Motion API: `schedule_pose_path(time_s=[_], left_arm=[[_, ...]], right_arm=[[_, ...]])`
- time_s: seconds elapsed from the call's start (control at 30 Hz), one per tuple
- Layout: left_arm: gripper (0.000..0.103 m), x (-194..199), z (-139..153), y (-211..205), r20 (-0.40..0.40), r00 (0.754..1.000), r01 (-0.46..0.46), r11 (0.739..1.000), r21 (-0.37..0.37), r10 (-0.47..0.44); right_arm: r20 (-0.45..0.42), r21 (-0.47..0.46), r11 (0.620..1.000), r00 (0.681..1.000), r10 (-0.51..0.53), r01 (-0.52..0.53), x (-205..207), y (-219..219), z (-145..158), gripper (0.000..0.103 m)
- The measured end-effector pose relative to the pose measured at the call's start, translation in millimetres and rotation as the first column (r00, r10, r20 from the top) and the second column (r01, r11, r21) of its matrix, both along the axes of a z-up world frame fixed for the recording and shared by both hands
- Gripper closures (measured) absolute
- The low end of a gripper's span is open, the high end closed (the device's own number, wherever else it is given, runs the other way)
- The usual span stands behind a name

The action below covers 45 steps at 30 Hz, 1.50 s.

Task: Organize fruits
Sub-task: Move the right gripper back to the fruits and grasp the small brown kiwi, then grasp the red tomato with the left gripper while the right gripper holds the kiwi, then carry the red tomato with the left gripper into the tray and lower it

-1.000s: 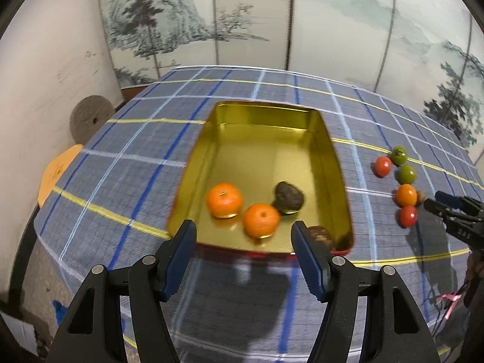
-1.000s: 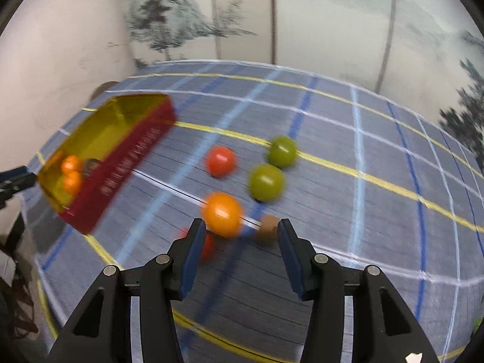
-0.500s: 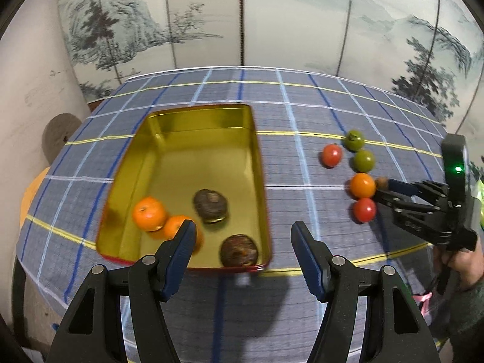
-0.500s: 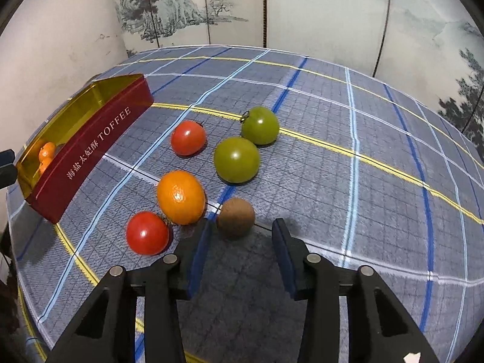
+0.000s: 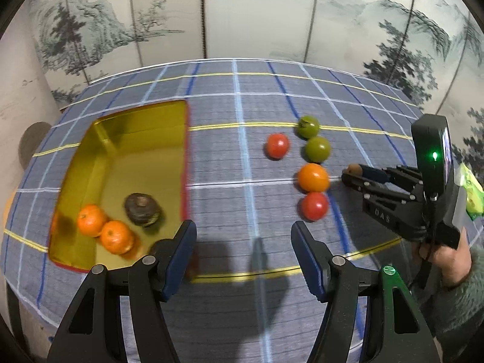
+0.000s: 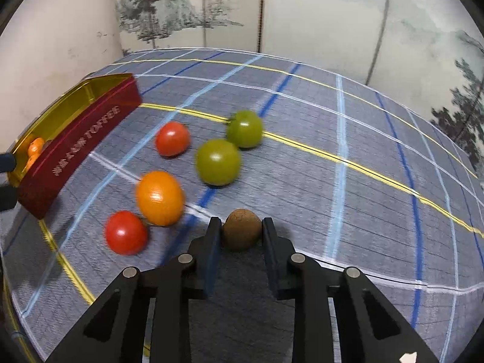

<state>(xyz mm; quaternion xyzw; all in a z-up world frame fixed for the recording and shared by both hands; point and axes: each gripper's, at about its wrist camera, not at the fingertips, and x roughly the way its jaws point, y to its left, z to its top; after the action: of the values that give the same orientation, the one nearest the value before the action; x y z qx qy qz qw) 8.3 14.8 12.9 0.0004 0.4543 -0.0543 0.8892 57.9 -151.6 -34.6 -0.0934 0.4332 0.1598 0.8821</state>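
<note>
My right gripper is shut on a small brown round fruit at table level; it also shows in the left wrist view. To its left lie two red tomatoes, an orange fruit and two green tomatoes. The gold tin with red outer walls holds two mandarins and a dark brown fruit. My left gripper is open and empty, above the cloth right of the tin's near corner.
A blue plaid cloth covers the round table. A painted folding screen stands behind it. A green packet lies at the far right edge. The person's hand holds the right gripper.
My right gripper moved forward and closed on the small brown fruit. My left gripper swung right, so the tin now sits further left in its view.
</note>
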Motion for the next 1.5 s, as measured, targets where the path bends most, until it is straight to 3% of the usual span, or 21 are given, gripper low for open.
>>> schedule_pose_path(time_s=[0.5,0.9,0.97,1.03,1.33,1.5], left_arm=[[0.037,21,-28,-41,-0.057,0.998,0.034,0.999,-0.015,-0.035],[0.037,50,-44,-68,-0.095,0.994,0.054,0.998,-0.025,-0.056],[0.039,54,-47,-70,-0.099,0.994,0.051,0.998,-0.023,-0.053],[0.048,56,-50,-71,-0.102,0.994,0.045,0.999,-0.018,-0.046],[0.070,62,-58,-74,-0.115,0.991,0.061,0.997,-0.036,-0.065],[0.071,59,-57,-73,-0.107,0.992,0.061,0.998,-0.023,-0.063]], right_arm=[[0.003,0.011,0.987,0.987,-0.158,0.158,14,-77,0,0.079],[-0.004,0.027,0.987,0.987,-0.160,0.160,14,-80,-1,0.077],[-0.004,0.028,0.987,0.987,-0.160,0.160,14,-80,-1,0.077],[-0.006,0.033,0.987,0.987,-0.159,0.159,14,-80,-1,0.077],[-0.006,0.034,0.987,0.987,-0.159,0.159,14,-81,-1,0.077],[-0.006,0.034,0.987,0.987,-0.159,0.159,14,-81,-1,0.077]])
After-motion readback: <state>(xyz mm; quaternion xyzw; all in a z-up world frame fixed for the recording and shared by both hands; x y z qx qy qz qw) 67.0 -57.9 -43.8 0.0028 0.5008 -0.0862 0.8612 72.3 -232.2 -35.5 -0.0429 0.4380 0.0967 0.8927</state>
